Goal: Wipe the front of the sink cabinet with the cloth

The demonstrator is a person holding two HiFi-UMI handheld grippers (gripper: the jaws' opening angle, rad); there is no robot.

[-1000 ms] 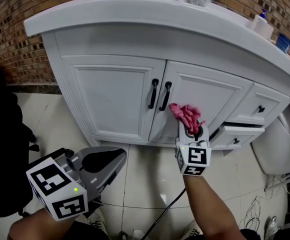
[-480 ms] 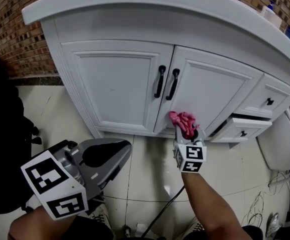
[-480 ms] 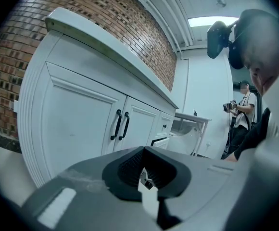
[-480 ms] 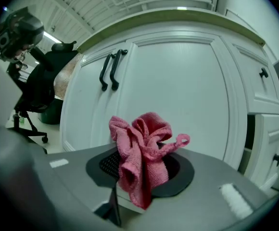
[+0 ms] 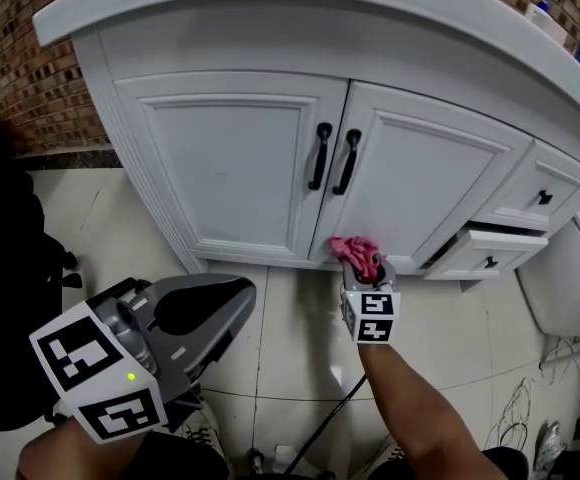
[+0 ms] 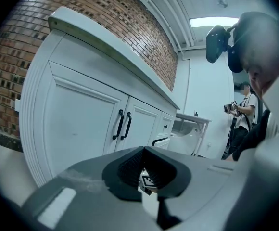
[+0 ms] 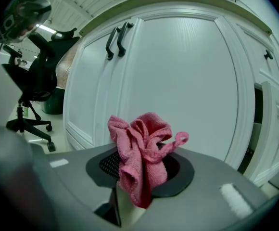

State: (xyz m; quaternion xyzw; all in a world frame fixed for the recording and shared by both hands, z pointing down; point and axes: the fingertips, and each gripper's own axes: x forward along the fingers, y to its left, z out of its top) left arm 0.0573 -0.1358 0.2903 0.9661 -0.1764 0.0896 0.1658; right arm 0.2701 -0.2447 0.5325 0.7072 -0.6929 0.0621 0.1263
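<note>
A white sink cabinet [image 5: 240, 168] is standing against a brick wall [image 5: 25, 78] on a tiled floor [image 5: 290, 353], suggesting a bathroom, though an office chair [image 7: 43, 76] is sitting nearby.

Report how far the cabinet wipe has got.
Picked up: the right gripper is shut on the pink cloth. In hand: the cloth is at the bottom edge of the right door; contact is unclear. Left: nothing shows which panels are wiped, so count the left door and drawers as pending. The left gripper is shut, empty.
</note>
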